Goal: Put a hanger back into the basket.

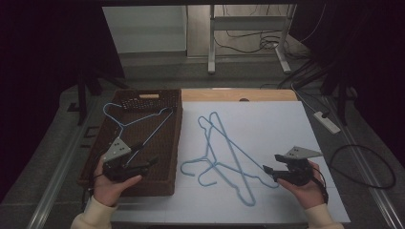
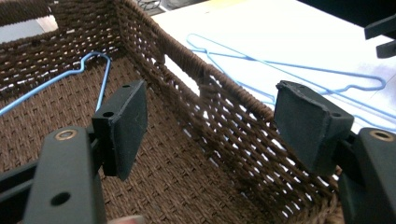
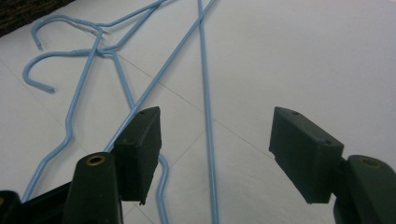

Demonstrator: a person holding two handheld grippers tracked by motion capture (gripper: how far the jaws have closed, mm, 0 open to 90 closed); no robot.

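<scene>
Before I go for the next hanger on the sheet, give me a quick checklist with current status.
1. Right tongs open, nothing between them: ok.
2. Left tongs open, nothing held: ok.
3. One blue hanger already lies in the wicker basket: ok.
4. Two hangers on the white sheet lie crossed and overlapping, so lifting one alone may drag the other: not ok.
5. A hanger wire runs up between the right tongs' jaws in the right gripper view: ok.
6. Whether the two hooks are interlocked: cannot tell.
</scene>
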